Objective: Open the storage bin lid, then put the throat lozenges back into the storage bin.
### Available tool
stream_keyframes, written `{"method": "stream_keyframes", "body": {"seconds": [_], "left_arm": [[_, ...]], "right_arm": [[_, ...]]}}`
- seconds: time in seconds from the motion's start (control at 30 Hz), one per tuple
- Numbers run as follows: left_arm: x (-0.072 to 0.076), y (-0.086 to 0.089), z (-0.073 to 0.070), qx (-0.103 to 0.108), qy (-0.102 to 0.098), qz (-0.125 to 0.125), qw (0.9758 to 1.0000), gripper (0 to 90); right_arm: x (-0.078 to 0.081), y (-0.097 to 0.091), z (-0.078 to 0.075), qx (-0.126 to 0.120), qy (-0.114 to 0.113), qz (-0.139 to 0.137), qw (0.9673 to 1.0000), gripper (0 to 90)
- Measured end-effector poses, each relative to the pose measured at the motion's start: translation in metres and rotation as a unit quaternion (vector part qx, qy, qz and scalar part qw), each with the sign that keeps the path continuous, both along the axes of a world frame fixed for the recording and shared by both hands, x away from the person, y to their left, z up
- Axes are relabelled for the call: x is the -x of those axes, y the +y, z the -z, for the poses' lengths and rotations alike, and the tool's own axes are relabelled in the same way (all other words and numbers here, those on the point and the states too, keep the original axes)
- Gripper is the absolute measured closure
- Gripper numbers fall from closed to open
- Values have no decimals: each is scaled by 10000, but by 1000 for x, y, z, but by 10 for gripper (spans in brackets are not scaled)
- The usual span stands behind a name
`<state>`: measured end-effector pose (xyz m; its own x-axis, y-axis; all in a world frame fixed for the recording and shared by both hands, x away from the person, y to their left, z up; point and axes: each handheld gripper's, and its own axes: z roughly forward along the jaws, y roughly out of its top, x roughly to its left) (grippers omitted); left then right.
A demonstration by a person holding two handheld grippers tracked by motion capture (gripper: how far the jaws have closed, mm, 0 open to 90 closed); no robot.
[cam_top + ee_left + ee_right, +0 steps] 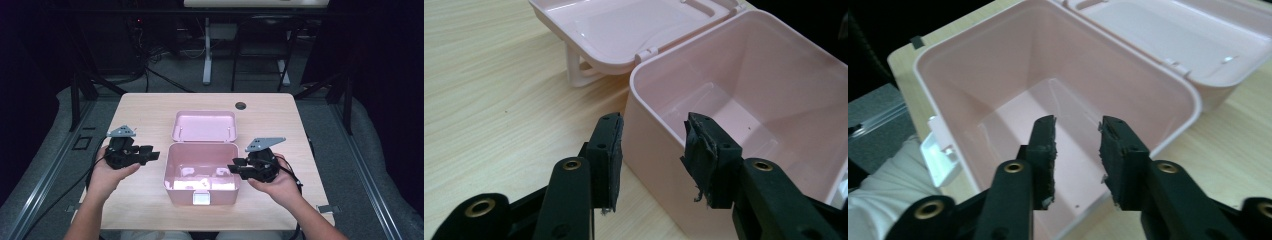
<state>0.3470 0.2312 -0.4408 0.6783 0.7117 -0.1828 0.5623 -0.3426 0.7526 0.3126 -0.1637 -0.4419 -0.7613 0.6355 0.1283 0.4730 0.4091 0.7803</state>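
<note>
At the middle of the table (150,107), straight ahead at my twelve o'clock, stands the pink box (201,181), its lid (204,126) thrown back and lying open behind it, toward the far edge. A white latch (201,198) sits on the near wall, facing me.

My left gripper (152,156) is off at the box's nine o'clock, just beside the left wall and clear of it, pointing inward across the table. In the left gripper view the jaws stand apart with nothing pressed between the pads; the box's near corner rim (644,80) rises just beyond them, a little to the one o'clock side, and the lid lies farther off at eleven.

My right gripper (235,167) is at the box's three o'clock, its tips at the right rim. In the right gripper view the jaws are parted, holding nothing, and they look down over the rim into the hollow of the box (1013,75), the bare floor showing between the pads. The lid lies at about one o'clock there.
</note>
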Motion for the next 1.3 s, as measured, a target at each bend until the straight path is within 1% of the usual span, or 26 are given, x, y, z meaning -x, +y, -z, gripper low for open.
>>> {"method": "stream_keyframes", "body": {"seconds": [0.03, 0.1, 0.17, 0.23, 0.27, 0.33, 0.43, 0.5, 0.57, 0.6, 0.7, 0.73, 0.77, 0.8, 0.87, 0.9, 0.93, 1.0, 1.03, 1.07, 1.17, 1.3], "left_arm": [[0, 1, 0, -29, 2, 45, 10000, 580], [1, 2, 2, -40, 8, 12, 10000, 577], [2, 3, 2, -76, 17, 16, 10000, 572], [2, 4, 2, -56, 52, 16, 10000, 559], [2, 3, 2, -41, 69, 27, 10000, 549], [3, 1, 2, -74, 143, 94, 9998, 526], [4, -2, 3, -123, 157, 197, 9996, 510], [4, -3, 4, -206, 181, 205, 9994, 497], [5, -4, 5, -271, 174, 137, 9994, 464], [5, -4, 5, -335, 194, 148, 9991, 461], [5, -4, 6, -295, 141, 136, 9994, 453], [6, -4, 6, -290, 25, 197, 9994, 450], [6, -4, 7, -310, -15, 193, 9993, 442], [6, -4, 7, -323, -1, 178, 9993, 442], [6, -6, 8, -429, 16, 194, 9989, 439], [5, -6, 9, -442, 39, 226, 9988, 429], [5, -7, 9, -478, 98, 215, 9986, 429], [5, -9, 11, -617, 120, 206, 9978, 413], [5, -10, 12, -664, 109, 198, 9975, 412], [5, -10, 12, -696, 130, 215, 9973, 411], [5, -10, 12, -743, 172, 218, 9969, 398], [5, -9, 12, -741, 190, 171, 9969, 393]], "right_arm": [[-3, -2, -2, 67, -23, 13, 10000, 626], [-7, -5, -3, 96, -21, 71, 9999, 598], [-13, -10, -4, 93, 92, 169, 9998, 568], [-19, -14, -4, 94, 133, 251, 9996, 547], [-22, -17, -4, 117, 146, 287, 9994, 531], [-27, -19, -4, 189, 230, 315, 9991, 510], [-32, -22, -2, 302, 184, 336, 9988, 495], [-35, -24, -1, 382, 292, 394, 9981, 474], [-38, -26, 1, 479, 364, 393, 9974, 458], [-39, -26, 2, 527, 390, 398, 9971, 454], [-43, -28, 4, 738, 477, 448, 9951, 428], [-45, -29, 4, 795, 482, 438, 9947, 420], [-46, -29, 5, 817, 496, 458, 9944, 412], [-48, -30, 5, 853, 514, 482, 9939, 403], [-51, -33, 6, 926, 519, 539, 9929, 387], [-53, -34, 6, 975, 516, 528, 9925, 385], [-54, -35, 6, 988, 524, 557, 9922, 381], [-56, -37, 7, 1044, 573, 626, 9909, 373], [-58, -38, 7, 1104, 620, 670, 9897, 368], [-59, -39, 8, 1122, 605, 689, 9894, 343], [-64, -43, 10, 1169, 680, 814, 9875, 334], [-69, -47, 14, 1271, 776, 864, 9851, 332]]}}
